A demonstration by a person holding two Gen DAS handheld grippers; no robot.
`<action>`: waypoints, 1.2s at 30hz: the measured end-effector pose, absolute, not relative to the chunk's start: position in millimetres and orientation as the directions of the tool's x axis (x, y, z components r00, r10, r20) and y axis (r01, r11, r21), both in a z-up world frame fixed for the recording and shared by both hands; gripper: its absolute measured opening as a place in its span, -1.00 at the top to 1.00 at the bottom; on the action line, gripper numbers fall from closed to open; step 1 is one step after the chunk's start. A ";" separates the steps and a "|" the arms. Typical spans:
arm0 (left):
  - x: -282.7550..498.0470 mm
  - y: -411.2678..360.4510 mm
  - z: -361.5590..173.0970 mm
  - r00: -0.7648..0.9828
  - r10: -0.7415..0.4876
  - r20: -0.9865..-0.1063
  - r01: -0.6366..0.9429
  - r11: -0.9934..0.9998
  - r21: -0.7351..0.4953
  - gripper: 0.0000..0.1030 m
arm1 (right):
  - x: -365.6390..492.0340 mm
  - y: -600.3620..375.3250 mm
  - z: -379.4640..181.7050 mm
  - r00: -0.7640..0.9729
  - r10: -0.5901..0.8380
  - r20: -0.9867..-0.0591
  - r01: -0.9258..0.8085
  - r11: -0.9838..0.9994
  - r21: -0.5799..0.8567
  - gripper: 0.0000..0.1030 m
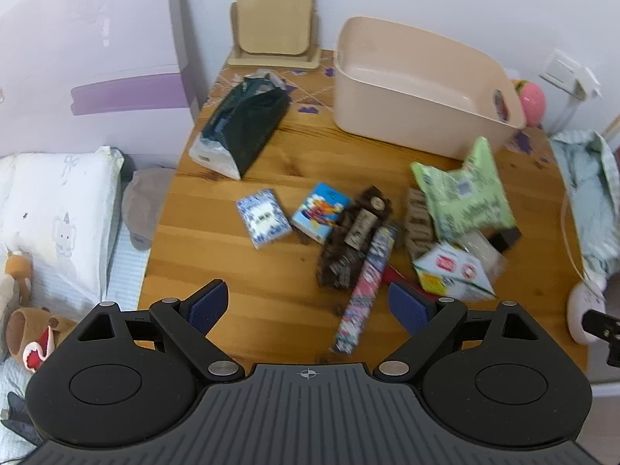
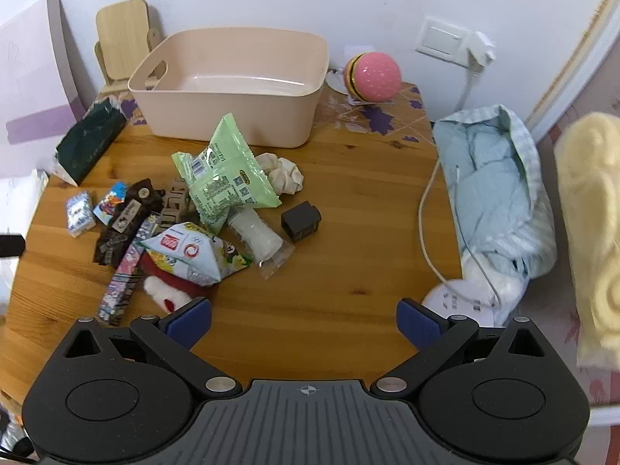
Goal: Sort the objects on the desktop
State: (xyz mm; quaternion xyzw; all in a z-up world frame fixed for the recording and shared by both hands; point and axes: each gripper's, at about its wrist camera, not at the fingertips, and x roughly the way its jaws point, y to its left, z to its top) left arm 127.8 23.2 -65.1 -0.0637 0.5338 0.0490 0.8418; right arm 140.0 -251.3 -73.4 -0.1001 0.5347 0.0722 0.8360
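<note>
A pile of small items lies mid-table: a green snack bag (image 2: 226, 172) (image 1: 465, 193), a triangular white snack pack (image 2: 193, 255) (image 1: 453, 271), a long patterned stick pack (image 1: 366, 288) (image 2: 124, 275), a brown plush strip (image 1: 352, 236), two small card boxes (image 1: 263, 219) (image 1: 321, 211), a black cube (image 2: 301, 221) and crumpled paper (image 2: 283, 172). An empty beige bin (image 2: 232, 85) (image 1: 418, 89) stands behind. My left gripper (image 1: 308, 306) is open above the table's near edge, by the stick pack. My right gripper (image 2: 304, 319) is open and empty over bare wood.
A dark tissue pack (image 1: 242, 128) (image 2: 91, 141) lies at the table's left. A wooden stand (image 1: 275, 15), a pink ball (image 2: 374, 75), light blue cloth (image 2: 500, 190), a white power strip (image 2: 461, 302) with cable, and a bed with a pillow (image 1: 58, 209) surround the table (image 2: 348, 255).
</note>
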 end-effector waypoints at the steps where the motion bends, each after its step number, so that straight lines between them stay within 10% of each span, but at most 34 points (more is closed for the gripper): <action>1: 131.7 25.5 -68.1 0.428 0.022 -0.903 -0.159 0.986 -0.051 -0.77 | 145.7 -251.6 -77.1 0.418 0.014 -0.908 -0.234 0.968 -0.093 -1.00; 36: 264.8 74.4 -203.1 0.339 0.043 -0.940 -0.187 0.982 -0.022 -0.77 | 263.5 -263.4 -217.8 0.494 0.101 -0.864 -0.401 0.908 -0.122 -1.00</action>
